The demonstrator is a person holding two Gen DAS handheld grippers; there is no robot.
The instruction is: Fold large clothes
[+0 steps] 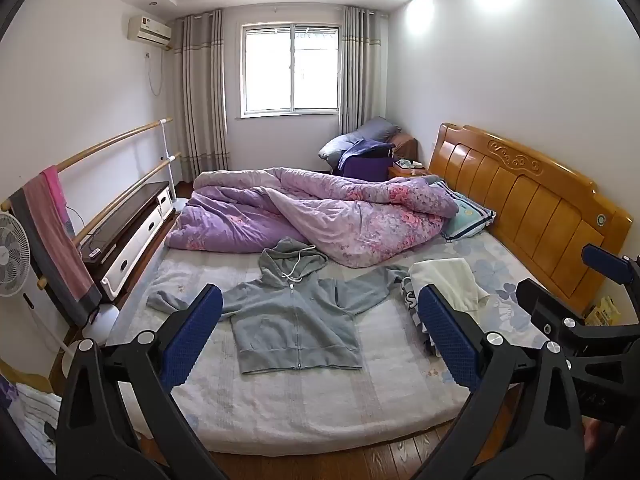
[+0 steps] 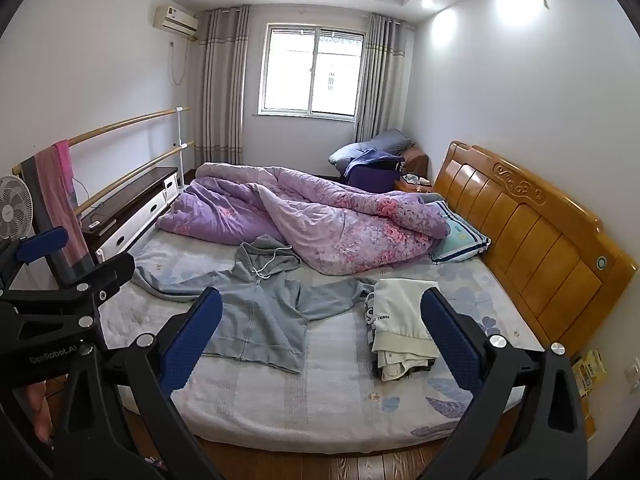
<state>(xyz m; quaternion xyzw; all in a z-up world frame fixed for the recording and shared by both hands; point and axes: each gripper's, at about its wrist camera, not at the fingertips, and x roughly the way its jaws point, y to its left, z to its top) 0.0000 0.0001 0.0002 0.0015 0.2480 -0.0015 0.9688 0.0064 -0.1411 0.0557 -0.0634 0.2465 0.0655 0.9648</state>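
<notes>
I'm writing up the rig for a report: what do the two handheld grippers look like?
Both match: the left gripper and right gripper have black angular frames with triangular cut-outs, silver round bolts, and flat fingers faced with dimpled dark-blue pads. White "GenRobot.AI" lettering marks the left one's body.

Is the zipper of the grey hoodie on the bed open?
No, the grey hoodie lies flat on the bed with its front zipper closed from the hem up to the collar.
</notes>
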